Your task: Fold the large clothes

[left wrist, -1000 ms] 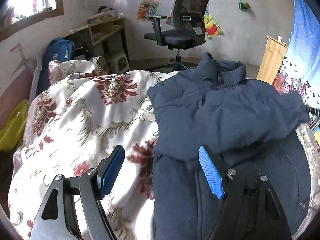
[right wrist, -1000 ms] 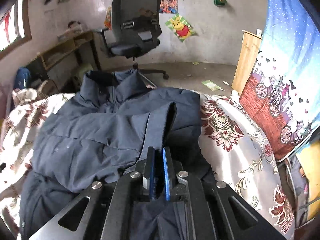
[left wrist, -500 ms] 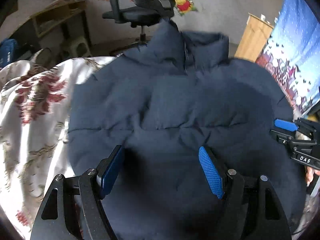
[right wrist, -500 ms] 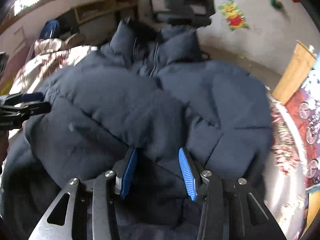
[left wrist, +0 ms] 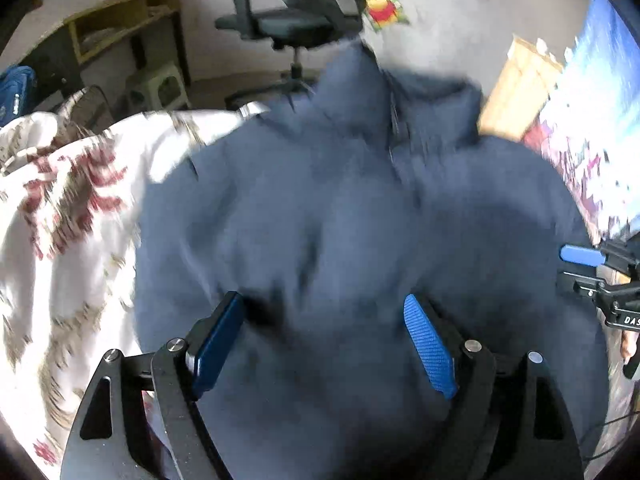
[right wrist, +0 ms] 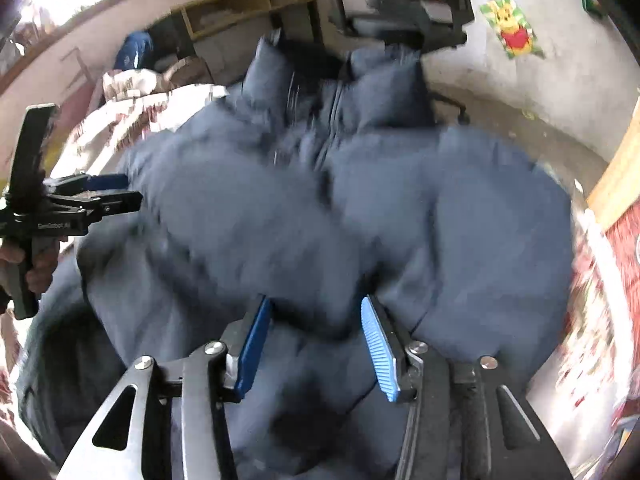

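Note:
A navy puffer jacket (left wrist: 360,220) lies spread on a floral bedspread (left wrist: 68,208), collar (left wrist: 360,92) at the far end. My left gripper (left wrist: 324,312) hangs low over the jacket's lower middle. Its jaws are opening, with jacket fabric below and between them and the pads off it. My right gripper (right wrist: 316,308) is over the same jacket (right wrist: 280,220), jaws opening, a puffy fold bulging between the pads without being pinched. Each gripper shows in the other's view: the right gripper (left wrist: 580,256) at the right edge, the left gripper (right wrist: 100,196) at the left edge, held by a hand (right wrist: 36,264).
Beyond the bed stand a black office chair (left wrist: 296,24), a wooden shelf desk (left wrist: 120,28), a small stool (left wrist: 160,88) and a blue backpack (left wrist: 16,88). A light wooden cabinet (left wrist: 516,88) and a blue patterned curtain (left wrist: 600,100) are on the right.
The left gripper swung from the bedspread's edge to over the jacket's middle and sank closer. The right gripper, shut a second ago, has opened and dropped toward the jacket.

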`<state>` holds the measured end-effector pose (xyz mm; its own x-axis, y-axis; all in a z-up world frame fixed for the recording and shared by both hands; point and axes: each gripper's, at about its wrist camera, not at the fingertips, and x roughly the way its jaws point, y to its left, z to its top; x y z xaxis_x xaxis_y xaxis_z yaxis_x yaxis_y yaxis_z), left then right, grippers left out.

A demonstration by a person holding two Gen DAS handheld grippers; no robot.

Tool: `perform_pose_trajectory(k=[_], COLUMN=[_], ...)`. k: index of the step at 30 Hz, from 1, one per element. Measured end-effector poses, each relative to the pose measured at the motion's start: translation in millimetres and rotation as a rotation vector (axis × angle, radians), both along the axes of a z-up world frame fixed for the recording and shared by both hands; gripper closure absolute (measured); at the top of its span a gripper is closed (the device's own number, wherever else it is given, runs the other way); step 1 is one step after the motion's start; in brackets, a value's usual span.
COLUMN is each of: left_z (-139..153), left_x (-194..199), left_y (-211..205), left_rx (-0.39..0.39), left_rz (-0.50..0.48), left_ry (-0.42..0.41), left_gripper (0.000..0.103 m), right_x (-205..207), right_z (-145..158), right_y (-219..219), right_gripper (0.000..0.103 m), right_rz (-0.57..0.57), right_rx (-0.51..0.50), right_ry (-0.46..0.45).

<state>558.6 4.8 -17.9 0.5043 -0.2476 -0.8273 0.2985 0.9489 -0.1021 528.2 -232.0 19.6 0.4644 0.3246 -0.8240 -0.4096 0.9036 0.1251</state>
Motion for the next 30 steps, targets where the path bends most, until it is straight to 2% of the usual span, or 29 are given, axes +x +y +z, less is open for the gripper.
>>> perform_pose_trajectory(k=[1,5,8,10,12,14,16,17,18,19,21,24,27,30], left_z=[11.3,46.1,62.6,65.7,62.3,53.4,46.7,43.6,40.9,39.3,38.4,45.7,55.4,53.1], left_x=[11.0,67.7,110.8,138.4,165.6,186.2,195.1,195.7,198.6,200.3,201.4,196.3,169.7,143.4], left_y=[0.3,-12.5,-26.6,-33.4,-42.0,-49.5,-53.4,-53.2,-54.5,-54.8,-54.3,-50.1,-30.7,-8.9], left_rx=[-0.011,-0.021,-0.037,-0.052,-0.029,0.005,0.003,-0.003,-0.023,-0.042,-0.086,-0.09,-0.118,-0.134], left_rz=[0.012,0.068,0.122,0.16,0.203,0.218,0.211,0.211,0.202,0.189,0.168,0.163,0.114,0.085], left_ry=[-0.02,-0.087,-0.123,-0.105,-0.075,-0.04,-0.015,-0.01,0.004,0.019,0.046,0.033,-0.012,-0.002], left_gripper=[0.025,0.025,0.025,0.025,0.025,0.025,0.026,0.03,0.047,0.072,0.093,0.098,0.099,0.1], right_x=[10.0,71.7,125.4,156.5,189.3,208.6,219.8,224.5,225.6,227.6,227.3,216.8,195.9,176.0], right_z=[9.8,40.6,49.7,50.2,45.5,37.1,29.3,26.3,25.0,23.5,24.7,34.5,43.3,41.4], right_y=[-2.1,-2.5,2.7,5.8,12.5,17.4,17.1,16.0,14.8,13.7,9.1,-2.9,-17.1,-30.7], right_gripper=[0.052,0.052,0.052,0.052,0.052,0.052,0.052,0.056,0.074,0.085,0.091,0.094,0.095,0.096], right_rz=[-0.003,-0.044,-0.063,-0.081,-0.079,-0.066,-0.061,-0.067,-0.073,-0.08,-0.089,-0.094,-0.11,-0.107], right_rx=[0.005,-0.005,-0.026,-0.061,-0.093,-0.117,-0.121,-0.103,-0.088,-0.078,-0.066,-0.013,0.063,0.127], right_ry=[-0.021,-0.082,-0.099,-0.093,-0.061,-0.027,0.002,0.012,0.019,0.028,0.025,0.006,-0.019,-0.021])
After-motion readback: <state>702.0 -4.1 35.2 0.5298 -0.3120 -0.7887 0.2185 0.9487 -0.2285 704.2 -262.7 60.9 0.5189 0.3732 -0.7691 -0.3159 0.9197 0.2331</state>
